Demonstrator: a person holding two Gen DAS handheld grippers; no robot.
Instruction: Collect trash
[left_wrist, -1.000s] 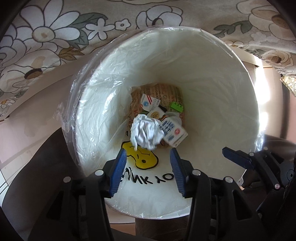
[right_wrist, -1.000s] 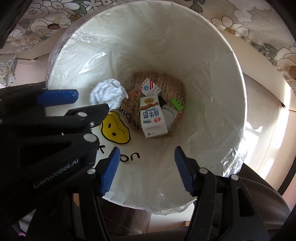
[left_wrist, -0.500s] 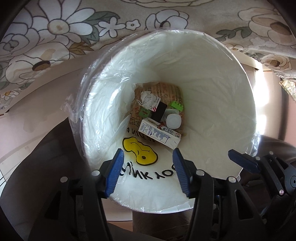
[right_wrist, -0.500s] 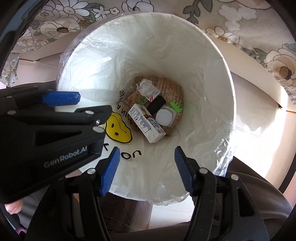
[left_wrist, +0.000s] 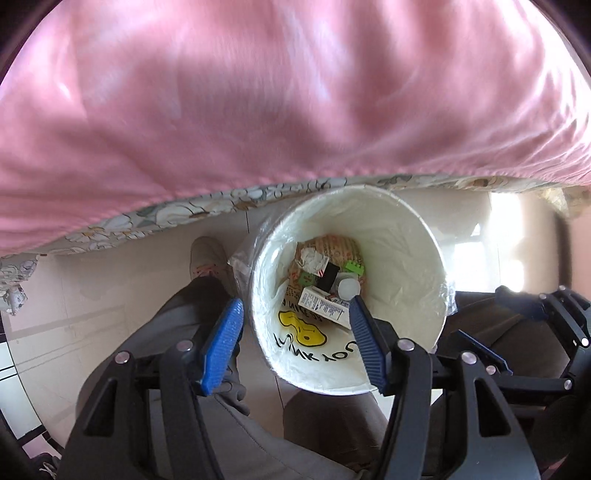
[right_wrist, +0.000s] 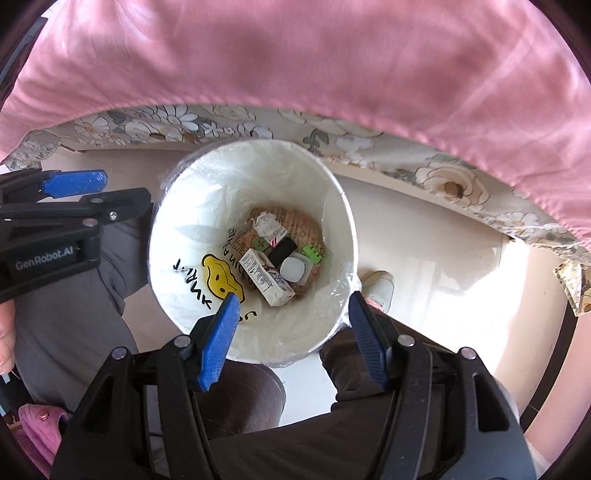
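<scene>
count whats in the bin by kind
carton: 1
paper wad: 1
green brick: 1
black block: 1
white lid: 1
green die: 1
brown printed bag: 1
Total: 7, all inside the bin.

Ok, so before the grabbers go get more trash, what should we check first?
1. Left gripper empty: ok, nothing between its jaws, which are opening.
2. Right gripper empty: ok, nothing between its jaws.
3. Crumpled paper and milk carton landed inside the bin: ok.
4. Bin upright on the floor: ok.
5. Plastic liner folded over the rim: ok where visible.
6. More trash waiting on the pink bedcover: cannot tell, it is blurred.
</scene>
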